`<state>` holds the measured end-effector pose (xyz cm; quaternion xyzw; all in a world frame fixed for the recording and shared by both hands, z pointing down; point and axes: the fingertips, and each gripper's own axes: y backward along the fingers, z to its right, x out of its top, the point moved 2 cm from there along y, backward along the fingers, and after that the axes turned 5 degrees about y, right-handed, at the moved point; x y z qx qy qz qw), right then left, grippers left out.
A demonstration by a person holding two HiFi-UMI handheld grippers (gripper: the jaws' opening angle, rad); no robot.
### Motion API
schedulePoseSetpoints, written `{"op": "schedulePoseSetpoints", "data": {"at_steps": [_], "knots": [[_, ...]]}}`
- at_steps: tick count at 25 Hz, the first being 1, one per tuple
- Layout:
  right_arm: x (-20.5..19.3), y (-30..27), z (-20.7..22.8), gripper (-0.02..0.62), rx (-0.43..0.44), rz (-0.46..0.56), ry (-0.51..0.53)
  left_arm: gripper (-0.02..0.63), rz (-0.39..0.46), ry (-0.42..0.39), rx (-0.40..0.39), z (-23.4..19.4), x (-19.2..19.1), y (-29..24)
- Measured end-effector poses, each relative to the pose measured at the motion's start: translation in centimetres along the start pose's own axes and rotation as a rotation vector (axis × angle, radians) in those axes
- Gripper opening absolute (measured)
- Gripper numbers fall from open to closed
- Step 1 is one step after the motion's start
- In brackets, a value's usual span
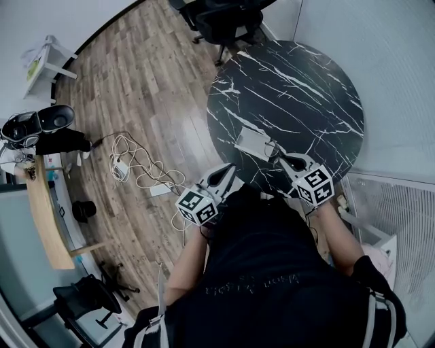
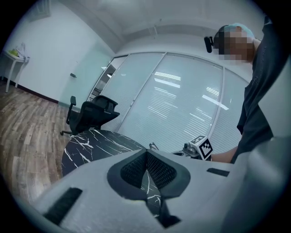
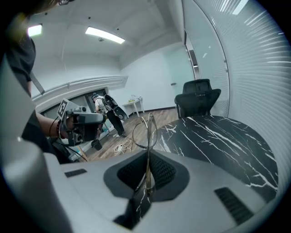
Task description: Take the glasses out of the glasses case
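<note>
A grey glasses case (image 1: 253,143) lies on the round black marble table (image 1: 299,88), near its front edge. My right gripper (image 1: 284,158) hovers just right of the case. In the right gripper view the right gripper (image 3: 148,157) is shut on thin wire-framed glasses (image 3: 142,133), which stand upright out of the jaws, one lens ring showing. My left gripper (image 1: 228,170) hangs at the table's front-left edge, apart from the case. Its jaws are closed together in the left gripper view, and the left gripper (image 2: 146,157) holds nothing. The right gripper's marker cube (image 2: 201,147) shows across from it.
A black office chair (image 1: 224,20) stands beyond the table, also seen as the chair (image 2: 91,116). White cables (image 1: 136,166) trail over the wooden floor to the left. A wooden bench (image 1: 47,211) and dark bags line the left wall. A frosted glass wall (image 2: 182,104) runs behind the table.
</note>
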<state>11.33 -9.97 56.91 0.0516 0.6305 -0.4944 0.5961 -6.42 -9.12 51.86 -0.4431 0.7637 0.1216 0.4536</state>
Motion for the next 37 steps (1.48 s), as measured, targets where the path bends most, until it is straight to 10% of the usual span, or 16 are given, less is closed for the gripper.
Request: {"op": "schedulePoseSetpoints", "data": {"at_steps": [37], "knots": [[4.0,5.8,-1.2,0.034,0.065,0.317,-0.163,0.019,0.055,0.01,-0.015,0.5,1.9,-0.1]]}}
